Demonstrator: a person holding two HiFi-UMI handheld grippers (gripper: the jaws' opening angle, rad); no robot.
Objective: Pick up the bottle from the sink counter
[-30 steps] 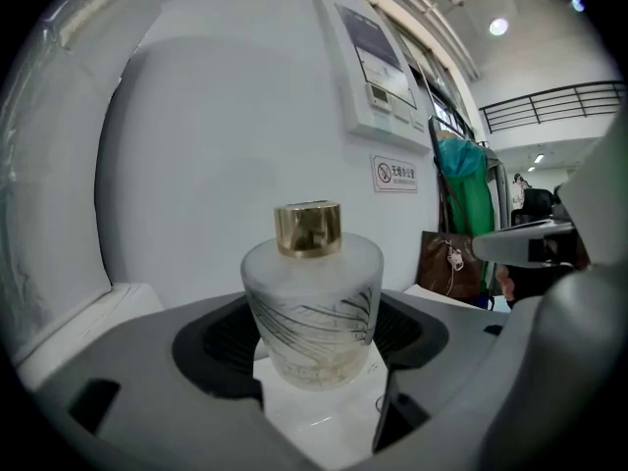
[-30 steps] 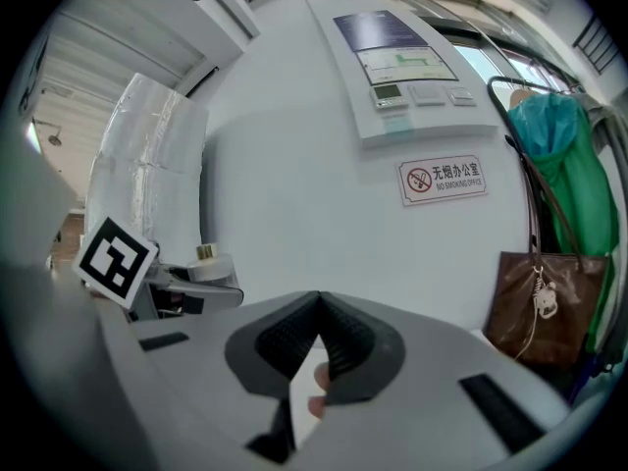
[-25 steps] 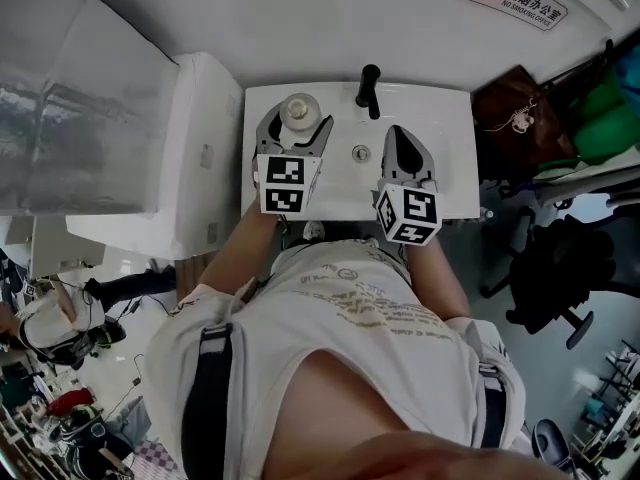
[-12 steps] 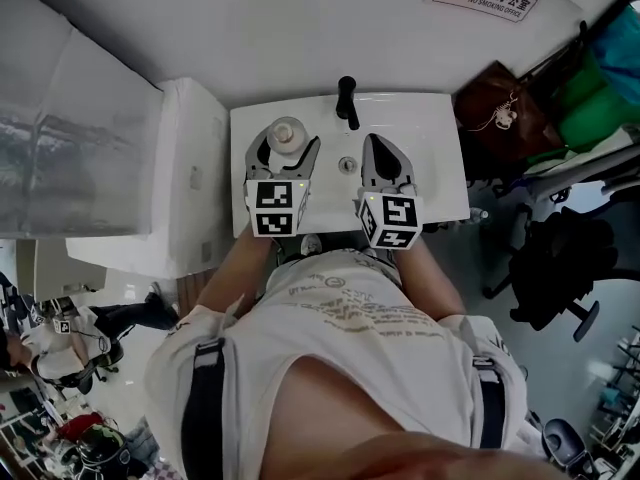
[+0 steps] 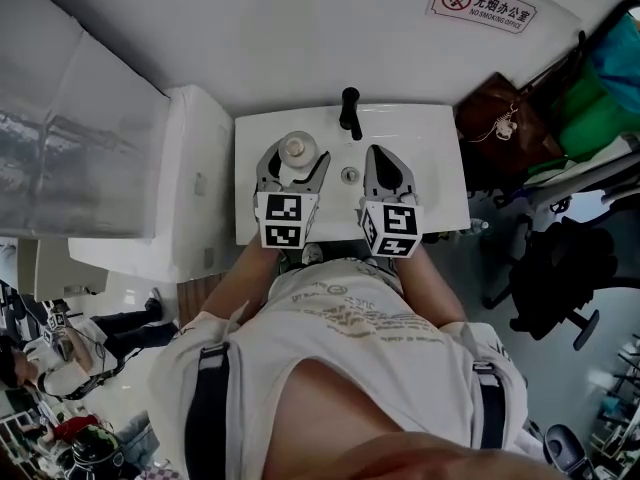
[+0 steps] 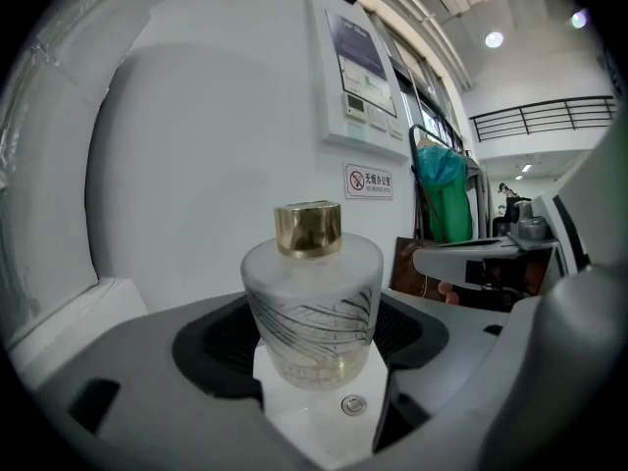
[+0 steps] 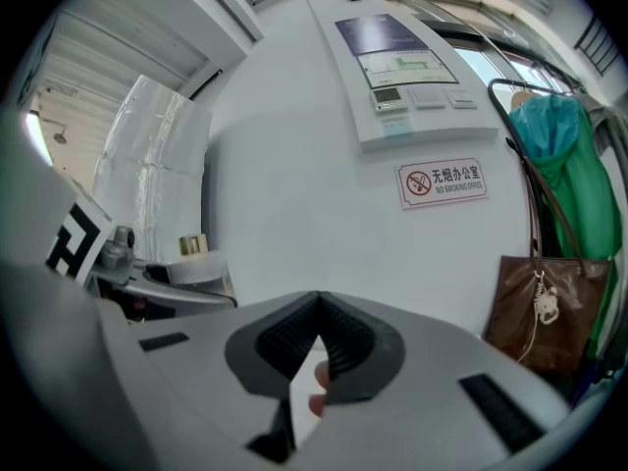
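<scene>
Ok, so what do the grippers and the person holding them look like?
The left gripper and right gripper are grey plastic, with dark ribbed pads lining the jaws and a white cube of black square markers on each. The person wears a pale printed T-shirt and dark shoulder straps.

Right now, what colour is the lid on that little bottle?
Shiny gold. The cap on the bottle shows best in the left gripper view.

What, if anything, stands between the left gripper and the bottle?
Nothing visible does. The bottle already stands between the jaws of the left gripper, and the pads seem to touch its sides. The tap is off to the bottle's right. The right gripper is shut and apart from the bottle.
</scene>
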